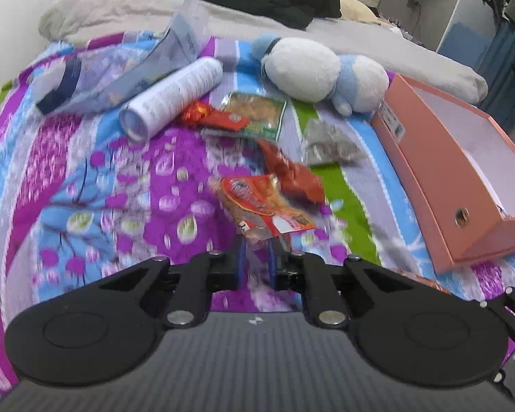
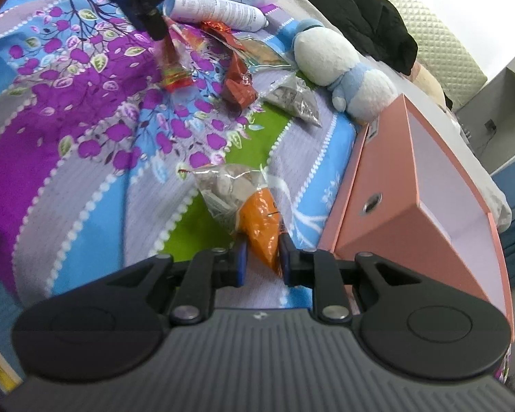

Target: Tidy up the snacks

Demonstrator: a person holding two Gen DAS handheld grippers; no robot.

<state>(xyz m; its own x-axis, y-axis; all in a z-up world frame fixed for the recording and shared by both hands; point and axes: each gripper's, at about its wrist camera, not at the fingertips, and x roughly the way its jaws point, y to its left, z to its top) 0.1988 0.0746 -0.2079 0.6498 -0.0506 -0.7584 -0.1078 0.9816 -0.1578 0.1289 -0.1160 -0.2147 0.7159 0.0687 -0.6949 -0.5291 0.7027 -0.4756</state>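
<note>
Snacks point(image 1: 267, 202) lie on a floral bedspread point(image 1: 86, 185) beside a pink box point(image 1: 439, 185).

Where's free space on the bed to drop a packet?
Free: quilt left of the red packet, below the white tube. The pink box looks mostly empty. Crowded: snack packets between tube, plush and box.

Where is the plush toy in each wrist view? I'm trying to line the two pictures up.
Left wrist: the blue-and-white plush toy lies upper centre-right, just left of the pink box's far end.
Right wrist: the plush toy lies upper right of centre, against the far corner of the box.
Shared landmark: the open pink box, to the right in both.
</note>
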